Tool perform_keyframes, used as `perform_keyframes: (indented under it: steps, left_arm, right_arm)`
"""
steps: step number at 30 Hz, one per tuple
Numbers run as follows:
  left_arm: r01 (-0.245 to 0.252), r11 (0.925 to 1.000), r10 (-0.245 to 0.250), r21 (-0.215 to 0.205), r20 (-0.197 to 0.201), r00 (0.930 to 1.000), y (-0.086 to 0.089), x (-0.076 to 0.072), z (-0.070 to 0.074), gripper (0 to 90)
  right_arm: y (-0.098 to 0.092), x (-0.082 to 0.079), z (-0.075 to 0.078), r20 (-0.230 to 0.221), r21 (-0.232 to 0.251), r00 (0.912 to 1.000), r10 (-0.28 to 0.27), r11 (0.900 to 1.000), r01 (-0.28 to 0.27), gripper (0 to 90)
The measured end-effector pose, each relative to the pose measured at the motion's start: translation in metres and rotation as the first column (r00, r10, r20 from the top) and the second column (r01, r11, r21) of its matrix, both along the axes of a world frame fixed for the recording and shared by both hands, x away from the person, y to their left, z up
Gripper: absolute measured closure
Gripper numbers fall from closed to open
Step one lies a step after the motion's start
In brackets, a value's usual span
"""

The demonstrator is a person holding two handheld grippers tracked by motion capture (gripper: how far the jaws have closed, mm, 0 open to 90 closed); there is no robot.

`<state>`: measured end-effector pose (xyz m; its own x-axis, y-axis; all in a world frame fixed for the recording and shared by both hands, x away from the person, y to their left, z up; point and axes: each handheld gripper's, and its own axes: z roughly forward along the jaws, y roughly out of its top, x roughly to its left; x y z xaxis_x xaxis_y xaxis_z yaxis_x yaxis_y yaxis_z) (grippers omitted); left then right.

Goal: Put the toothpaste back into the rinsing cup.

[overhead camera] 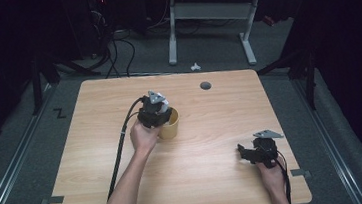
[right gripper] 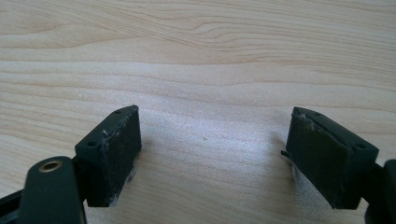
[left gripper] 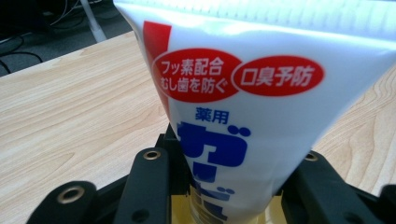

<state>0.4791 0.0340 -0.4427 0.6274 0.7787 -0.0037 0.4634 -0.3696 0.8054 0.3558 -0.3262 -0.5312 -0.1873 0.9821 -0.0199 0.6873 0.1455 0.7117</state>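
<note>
Left hand-held gripper (overhead camera: 162,113) clamps a white tube (left gripper: 261,116) above the yellow cup (overhead camera: 171,125); right hand-held gripper (right gripper: 212,154) gapes empty over bare desk (overhead camera: 213,144).

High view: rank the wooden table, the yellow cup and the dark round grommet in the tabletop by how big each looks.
1. Wooden table, by far the largest.
2. Yellow cup, partly covered by the left gripper.
3. Grommet, smallest, though it lies farthest from the camera.
</note>
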Motion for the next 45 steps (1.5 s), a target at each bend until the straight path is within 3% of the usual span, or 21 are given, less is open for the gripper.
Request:
perform_keyframes:
  steps: [45]
  left_arm:
    - [0.007,0.9997,-0.006,0.025,-0.030,0.9995,-0.006,-0.001,-0.011,59.1]
  right_arm:
    - [0.000,0.000,0.000,0.000,0.000,1.0000,0.000,1.000,0.000,18.2]
